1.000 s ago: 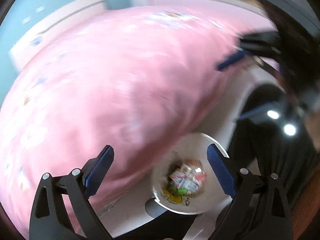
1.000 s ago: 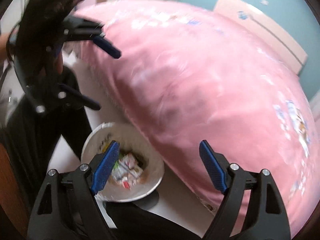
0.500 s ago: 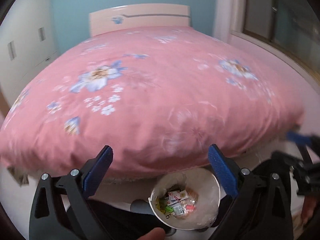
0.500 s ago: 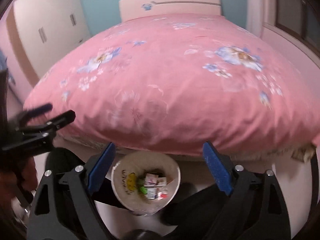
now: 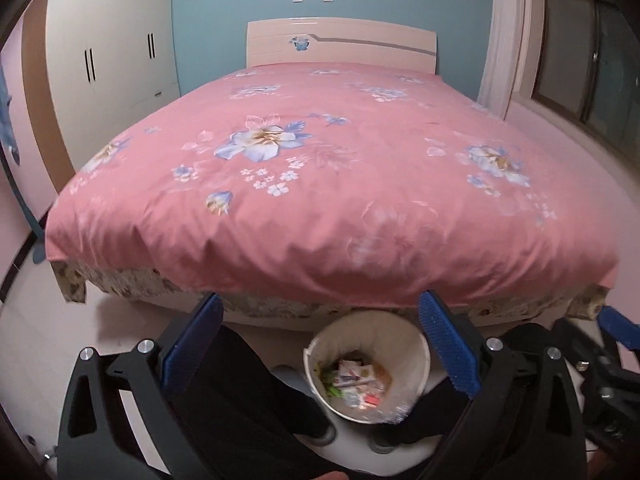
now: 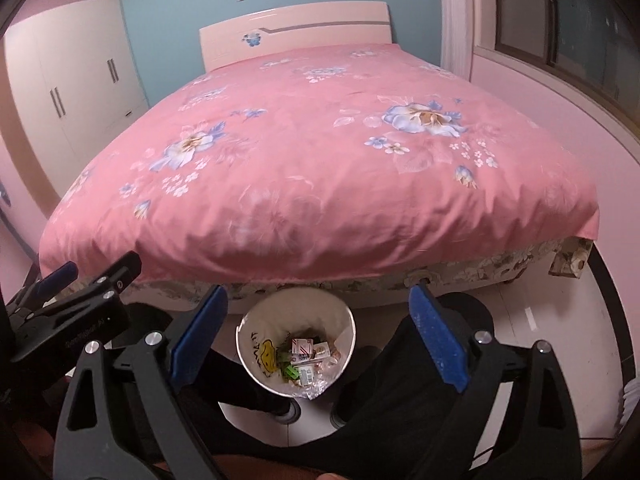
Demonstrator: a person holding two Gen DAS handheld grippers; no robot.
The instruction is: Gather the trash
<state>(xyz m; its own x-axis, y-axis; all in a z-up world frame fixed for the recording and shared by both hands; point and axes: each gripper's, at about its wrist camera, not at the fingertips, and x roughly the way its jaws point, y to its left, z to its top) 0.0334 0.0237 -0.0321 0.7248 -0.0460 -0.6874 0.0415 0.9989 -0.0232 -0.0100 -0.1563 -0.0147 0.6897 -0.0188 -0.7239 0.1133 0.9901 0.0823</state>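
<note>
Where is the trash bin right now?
In both wrist views the trash bin sits low and central on the floor, at the foot of the pink bed.

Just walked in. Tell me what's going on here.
A person is standing at the foot of a bed with a pink floral duvet, holding a claw in each hand. The left claw and the right claw are both open and holding nothing. Between the person's feet sits a white bin with wrappers and small cartons inside. No loose trash shows on the duvet or on the floor in view.
</note>
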